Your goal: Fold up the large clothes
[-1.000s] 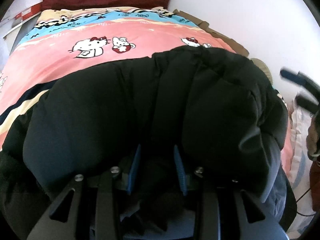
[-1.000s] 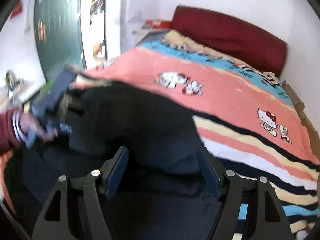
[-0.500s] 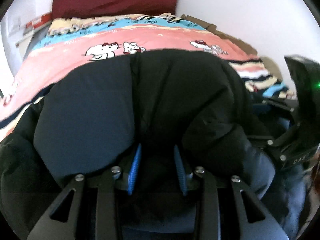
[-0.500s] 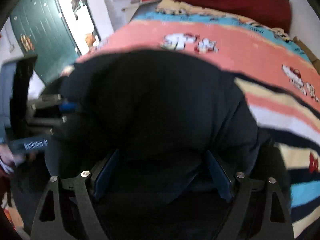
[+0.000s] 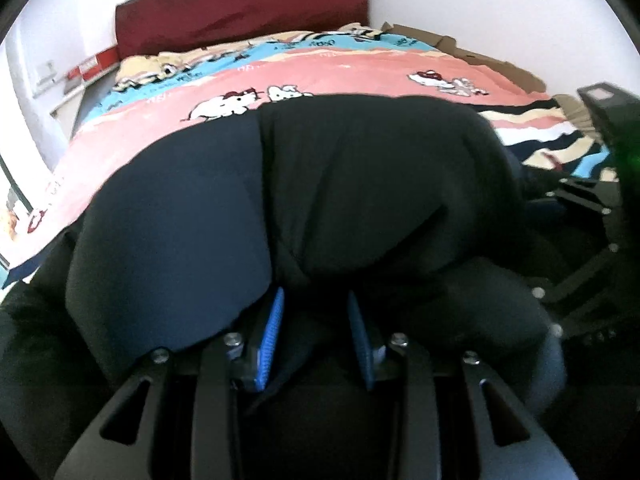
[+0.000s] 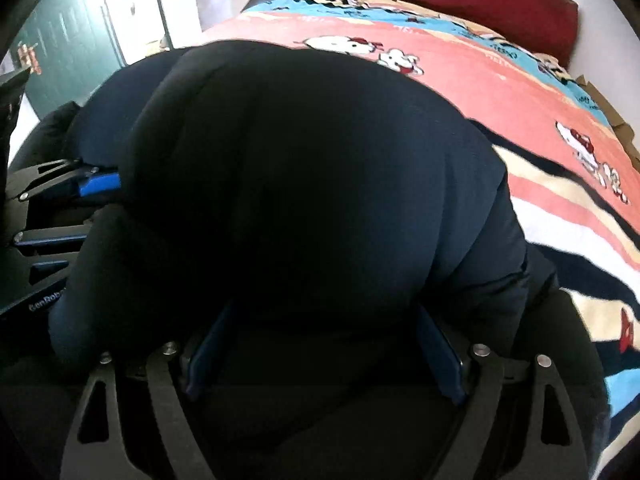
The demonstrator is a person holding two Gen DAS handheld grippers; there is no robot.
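Dark padded jacket bunched on the bed, both claws at its near edge

The left claw (image 5: 316, 320) is clenched on a fold of the jacket (image 5: 360, 184); the right claw (image 6: 320, 344) stands wide, jacket bulging between its pads, grip unclear. Beyond the jacket, the cartoon-cat blanket (image 5: 340, 76) runs to the red headboard (image 5: 240, 4)

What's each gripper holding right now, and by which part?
Left gripper pinches a fold of the black padded jacket. Right gripper straddles a thick bunch of it; whether it grips cannot be told.
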